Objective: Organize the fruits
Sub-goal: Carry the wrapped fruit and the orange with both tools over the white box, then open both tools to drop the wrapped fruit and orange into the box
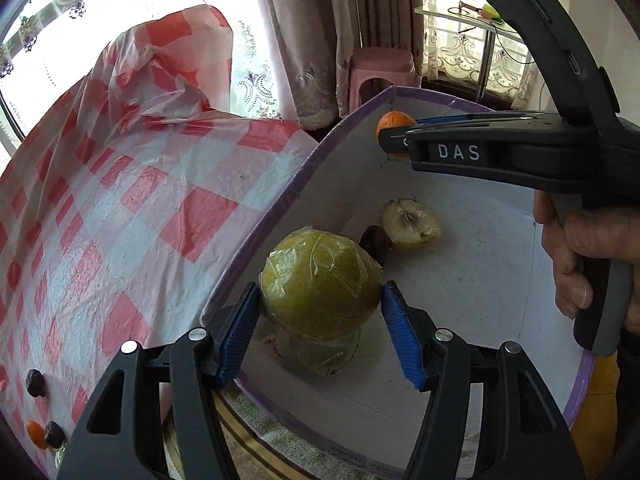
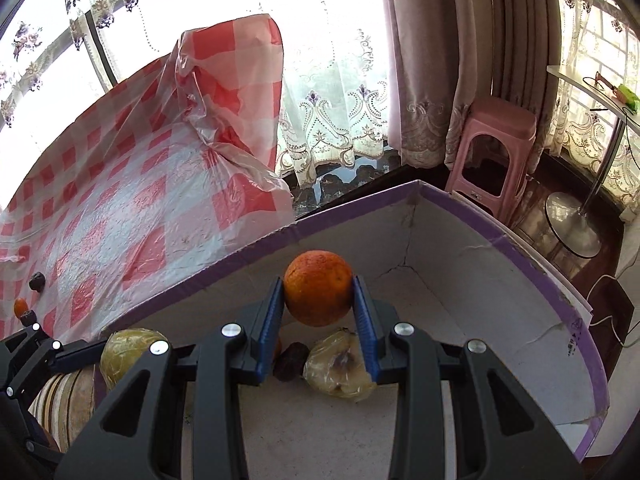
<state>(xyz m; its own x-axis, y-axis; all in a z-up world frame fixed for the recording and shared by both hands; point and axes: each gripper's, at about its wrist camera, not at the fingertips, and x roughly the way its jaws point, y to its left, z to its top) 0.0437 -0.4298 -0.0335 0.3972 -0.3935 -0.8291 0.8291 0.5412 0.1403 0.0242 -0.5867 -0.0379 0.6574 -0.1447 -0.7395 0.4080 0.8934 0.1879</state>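
Note:
A large yellow-green fruit (image 1: 320, 276) wrapped in plastic film is pinched between the blue pads of my left gripper (image 1: 320, 300), just inside the near left wall of a white box with a purple rim (image 1: 480, 280). My right gripper (image 2: 318, 292) is shut on an orange (image 2: 316, 276) and holds it above the box floor (image 2: 460, 280). Under the orange lie a wrapped half fruit (image 2: 340, 364) and a dark date (image 2: 290, 360). On the checked tablecloth (image 1: 120, 200) a date (image 1: 35, 382), a small orange fruit (image 1: 36, 434) and another date (image 1: 54, 434) lie to the left.
A person's hand (image 1: 580, 248) grips the right tool's handle over the box. Behind the box stand a pink stool (image 2: 492, 140), curtains and a glass side table (image 2: 576, 88). The tablecloth is bunched up at the table's far end (image 2: 224, 92).

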